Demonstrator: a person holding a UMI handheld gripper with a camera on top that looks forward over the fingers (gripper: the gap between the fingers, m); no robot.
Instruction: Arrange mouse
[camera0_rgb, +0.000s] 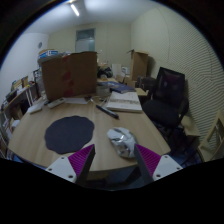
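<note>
Tool (112, 163) open behind silvery-grey mouse (122, 143)

Mouse (121, 143): silver-grey, on wooden desk just right of round dark mat, between claw fingers.

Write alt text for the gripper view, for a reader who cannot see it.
A light-coloured mouse lies on a wooden desk between the open tongs, not gripped. A round dark mouse pad lies beside it, with a cardboard box and a black office chair beyond.
</note>
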